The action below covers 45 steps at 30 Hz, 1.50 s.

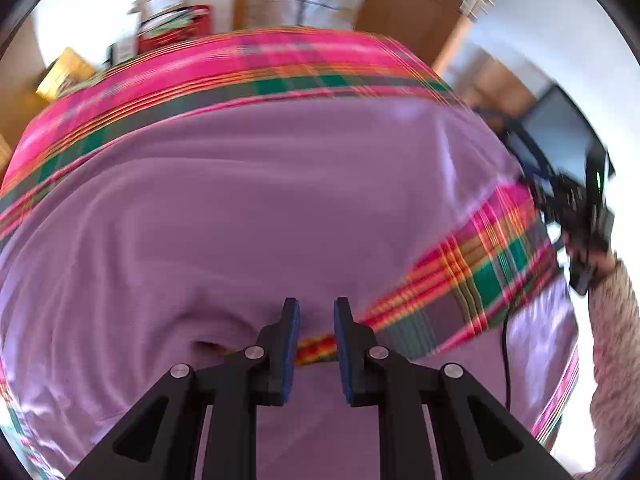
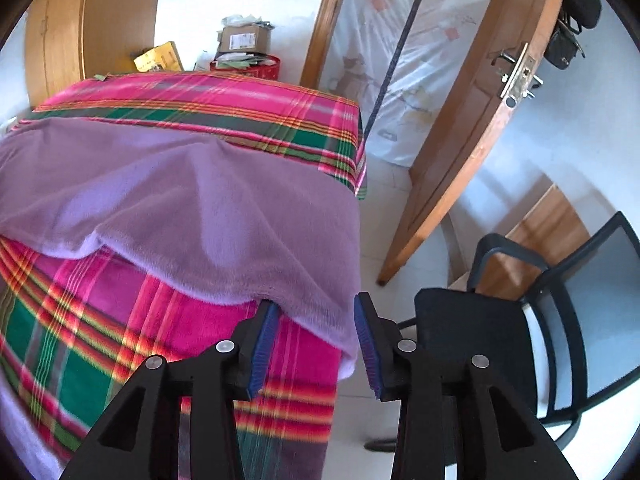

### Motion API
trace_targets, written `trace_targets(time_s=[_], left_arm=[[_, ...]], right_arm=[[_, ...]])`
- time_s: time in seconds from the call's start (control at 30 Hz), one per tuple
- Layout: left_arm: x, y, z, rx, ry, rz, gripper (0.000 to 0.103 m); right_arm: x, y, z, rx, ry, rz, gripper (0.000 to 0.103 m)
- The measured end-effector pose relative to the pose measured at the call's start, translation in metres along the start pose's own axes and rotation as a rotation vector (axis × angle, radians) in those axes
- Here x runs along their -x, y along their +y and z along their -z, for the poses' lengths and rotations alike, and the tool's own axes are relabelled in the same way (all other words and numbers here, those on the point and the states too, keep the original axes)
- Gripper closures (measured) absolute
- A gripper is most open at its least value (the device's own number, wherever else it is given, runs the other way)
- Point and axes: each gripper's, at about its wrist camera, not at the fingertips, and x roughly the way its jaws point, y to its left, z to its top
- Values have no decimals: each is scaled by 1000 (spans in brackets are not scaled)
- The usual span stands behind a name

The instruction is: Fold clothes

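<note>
Blanket (image 2: pixel 180 200) lies on plaid sheet (image 2: pixel 200 100). Left gripper (image 1: pixel 316 312) & right gripper (image 2: pixel 316 308): jaws spread, over blanket edge, nothing pinched.

Lilac fleece garment (image 2: pixel 208 208) on a loud pink, green and orange plaid cover (image 2: pixel 100 320). Grippers are black with blue pads (image 2: pixel 262 344).

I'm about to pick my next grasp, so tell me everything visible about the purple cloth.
The purple cloth is plain lilac, soft and fleecy, with no visible print. It lies spread and rippled over the plaid sheet, one edge raised, a corner hanging over the side between the open right gripper's fingers. The left gripper, open, hovers over it.
</note>
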Motion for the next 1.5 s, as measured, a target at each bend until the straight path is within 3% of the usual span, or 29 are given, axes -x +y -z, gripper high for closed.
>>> trace_targets(time_s=[0.2, 0.4, 0.7, 0.93, 1.03, 1.13, 1.27, 1.5], left_arm=[[-15, -43, 1, -155, 11, -61, 85], [-22, -62, -3, -182, 11, -75, 85], [-30, -90, -8, -262, -33, -154, 85], [-43, -102, -17, -320, -70, -265, 85], [-42, -95, -22, -282, -63, -223, 86], [-40, -84, -28, -224, -61, -153, 94], [-33, -75, -29, -172, -60, -87, 97], [-8, -75, -29, -171, -134, 11, 98]], right_arm=[[-1, -8, -7, -46, -46, -16, 94], [1, -13, -21, -61, -68, -2, 96], [3, -23, -46, -93, -127, 4, 97], [6, -27, -62, -93, -159, 13, 97], [5, -28, -63, -91, -160, 9, 97], [5, -29, -56, -79, -152, 8, 97], [-9, -38, -42, -79, -93, 45, 97], [-20, -45, -40, -120, -73, 65, 97]])
